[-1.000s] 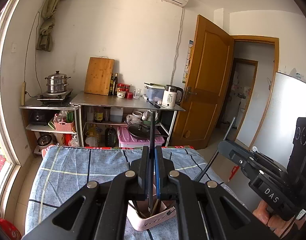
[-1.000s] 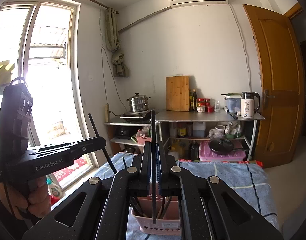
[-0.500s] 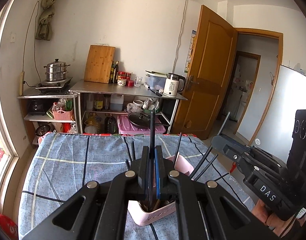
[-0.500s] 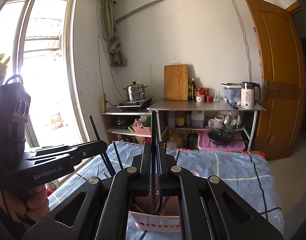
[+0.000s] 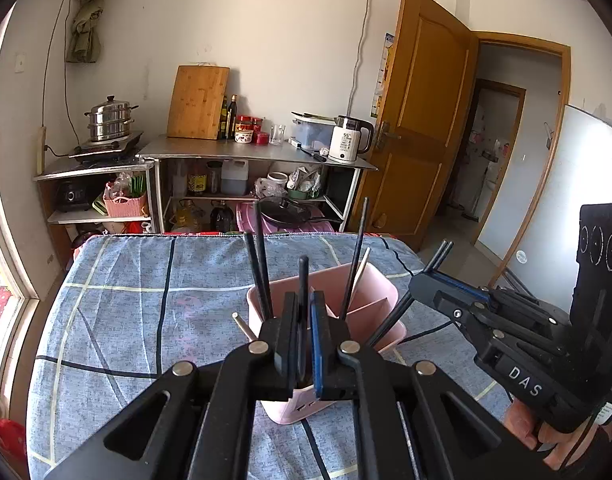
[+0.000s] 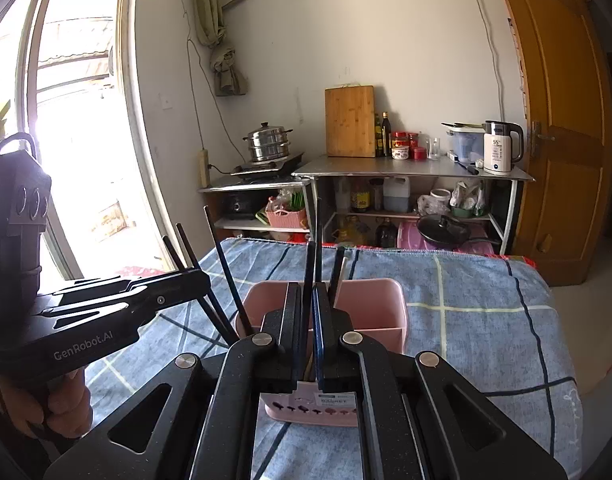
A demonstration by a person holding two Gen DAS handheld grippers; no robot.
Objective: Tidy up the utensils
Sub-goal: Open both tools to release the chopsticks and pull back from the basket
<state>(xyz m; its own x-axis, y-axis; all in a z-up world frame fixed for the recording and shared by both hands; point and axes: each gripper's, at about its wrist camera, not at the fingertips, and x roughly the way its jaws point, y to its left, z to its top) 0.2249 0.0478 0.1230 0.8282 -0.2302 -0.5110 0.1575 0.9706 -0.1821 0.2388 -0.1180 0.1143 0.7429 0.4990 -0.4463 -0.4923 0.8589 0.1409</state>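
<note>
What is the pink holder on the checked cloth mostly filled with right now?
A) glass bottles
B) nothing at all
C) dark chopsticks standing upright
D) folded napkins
C: several dark chopsticks stand up out of the pink holder, leaning against its walls.

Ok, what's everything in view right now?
pink holder: one, pink, mid-table
black chopsticks: several, black, in holder and claws
pale utensil: one, whitish, in holder
tablecloth: one, blue checked, over table
kettle: one, white, steel counter
cutting board: one, wooden, against wall
steamer pot: one, steel, on stove
left claw: black, jaws opening, black chopsticks between
right claw: black, shut on black chopsticks
</note>
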